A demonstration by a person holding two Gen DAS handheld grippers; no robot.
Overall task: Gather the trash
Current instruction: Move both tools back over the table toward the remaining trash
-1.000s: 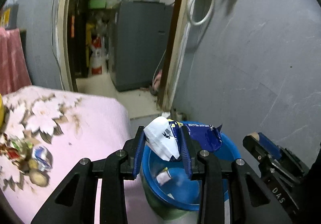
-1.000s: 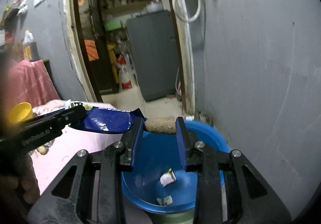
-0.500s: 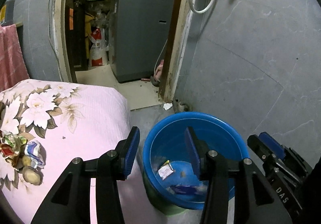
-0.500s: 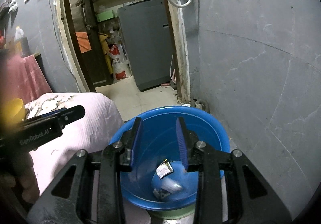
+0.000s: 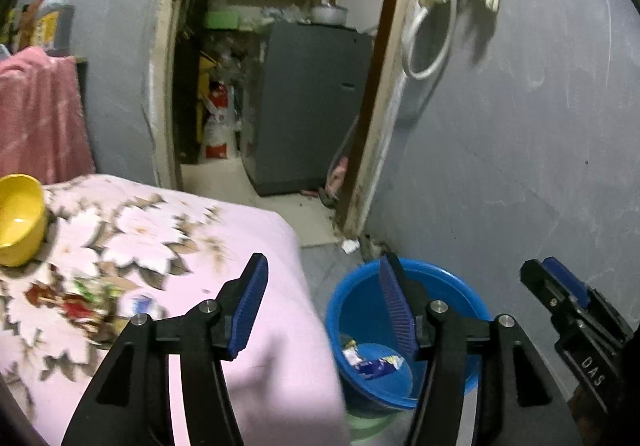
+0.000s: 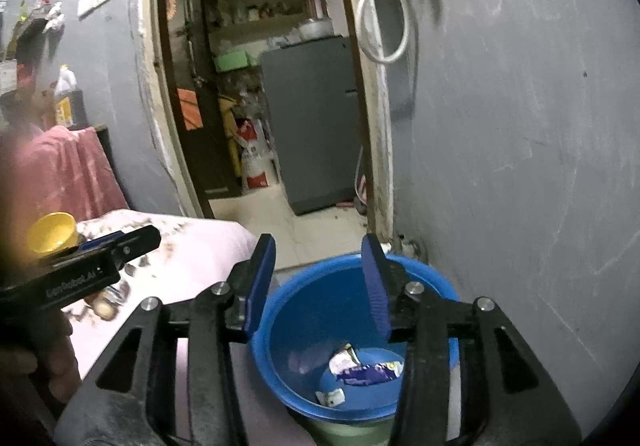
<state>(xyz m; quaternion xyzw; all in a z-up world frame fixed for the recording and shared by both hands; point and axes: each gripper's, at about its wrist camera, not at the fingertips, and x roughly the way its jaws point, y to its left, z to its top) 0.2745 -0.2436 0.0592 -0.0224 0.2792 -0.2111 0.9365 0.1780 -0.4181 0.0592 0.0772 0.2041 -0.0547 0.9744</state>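
Both grippers are empty right now. My left gripper (image 5: 324, 302) has its blue-padded jaws spread wide with nothing between them; it hangs over the corner of the pink floral bedspread (image 5: 152, 230), with the right-hand pad sitting over the near rim of the round blue plastic bucket (image 5: 440, 286). The right gripper (image 6: 318, 282) is also spread apart and holding nothing, and through its camera I'm looking straight down into that same bucket (image 6: 320, 310).

The bucket stands on the floor just beside the bed, near the grey wall (image 6: 520, 126). Inside it I can see the dark blue crinkled snack wrapper (image 6: 370, 371) lying at the bottom, plus a small white scrap of packaging (image 6: 332, 398) next to it. From the left view the blue wrapper (image 5: 378, 364) shows up in the bottom of the bucket too.

More trash is on the bed: a blurry little heap of colourful wrappers (image 5: 92, 298) sits on the bedspread off to the left of my left gripper, well apart from the bucket. It's too smeared to tell the pieces apart. A yellow plastic bowl (image 5: 18, 218) sits further back on the bed. Through the open doorway there's a grey fridge (image 5: 308, 106).
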